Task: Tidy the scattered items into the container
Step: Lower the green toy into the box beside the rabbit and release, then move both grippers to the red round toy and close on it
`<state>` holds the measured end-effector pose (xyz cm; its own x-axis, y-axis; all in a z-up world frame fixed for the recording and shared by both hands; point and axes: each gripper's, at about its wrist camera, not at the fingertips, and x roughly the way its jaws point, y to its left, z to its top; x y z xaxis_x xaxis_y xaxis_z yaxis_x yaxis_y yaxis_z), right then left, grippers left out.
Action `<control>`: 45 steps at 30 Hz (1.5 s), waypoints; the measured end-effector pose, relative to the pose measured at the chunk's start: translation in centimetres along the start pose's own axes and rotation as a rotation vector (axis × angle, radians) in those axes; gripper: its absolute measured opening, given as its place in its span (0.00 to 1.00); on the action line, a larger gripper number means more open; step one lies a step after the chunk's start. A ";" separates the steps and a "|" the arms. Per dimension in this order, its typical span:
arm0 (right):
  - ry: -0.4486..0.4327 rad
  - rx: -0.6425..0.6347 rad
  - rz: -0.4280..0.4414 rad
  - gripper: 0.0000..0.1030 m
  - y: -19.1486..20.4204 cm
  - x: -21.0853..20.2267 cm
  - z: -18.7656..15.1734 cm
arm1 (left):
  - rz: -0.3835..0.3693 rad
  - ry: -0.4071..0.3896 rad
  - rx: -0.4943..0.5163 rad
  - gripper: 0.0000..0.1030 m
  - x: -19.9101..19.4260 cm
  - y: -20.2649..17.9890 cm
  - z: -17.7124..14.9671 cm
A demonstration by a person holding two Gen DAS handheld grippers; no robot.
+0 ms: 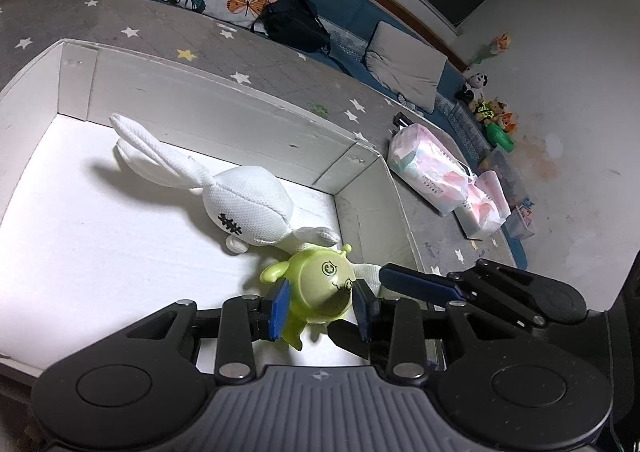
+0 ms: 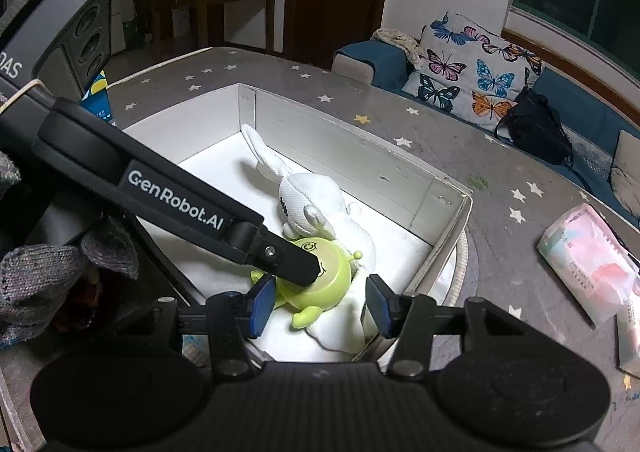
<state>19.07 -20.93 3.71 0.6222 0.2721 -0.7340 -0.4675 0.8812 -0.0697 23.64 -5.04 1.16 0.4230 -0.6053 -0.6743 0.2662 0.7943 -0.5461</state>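
While the white box [image 1: 208, 120] holds a white plush rabbit [image 1: 240, 204] and a green toy figure [image 1: 320, 288], the left gripper [image 1: 322, 306] is clamped on the green figure, low inside the box. Alongside it, the right gripper [image 2: 320, 306] stands parted, holding nothing. Underneath lies a grey star-patterned cloth [image 2: 400, 112]; tissue packs [image 1: 436, 172] rest nearby, a sofa [image 2: 592, 108] beyond.

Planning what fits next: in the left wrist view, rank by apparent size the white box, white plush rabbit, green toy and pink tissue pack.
1. white box
2. white plush rabbit
3. pink tissue pack and green toy: similar; the toy sits nearer the camera, so unsure.
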 end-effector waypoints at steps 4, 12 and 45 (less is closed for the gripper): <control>-0.016 0.008 -0.004 0.50 -0.1 -0.7 -0.3 | -0.002 -0.007 0.004 0.35 -0.3 -0.3 -0.1; -0.071 0.030 -0.014 0.55 0.0 -2.6 -1.2 | 0.010 -0.031 0.013 0.35 -1.2 -0.8 -0.3; -0.138 0.072 -0.006 0.68 4.4 -7.9 -9.7 | 0.016 -0.142 0.157 0.35 -7.8 -4.2 -7.6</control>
<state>5.97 -23.01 2.66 0.7076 0.3124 -0.6338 -0.4202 0.9072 -0.0220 12.59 -4.04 4.92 0.5429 -0.5880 -0.5996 0.3854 0.8088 -0.4442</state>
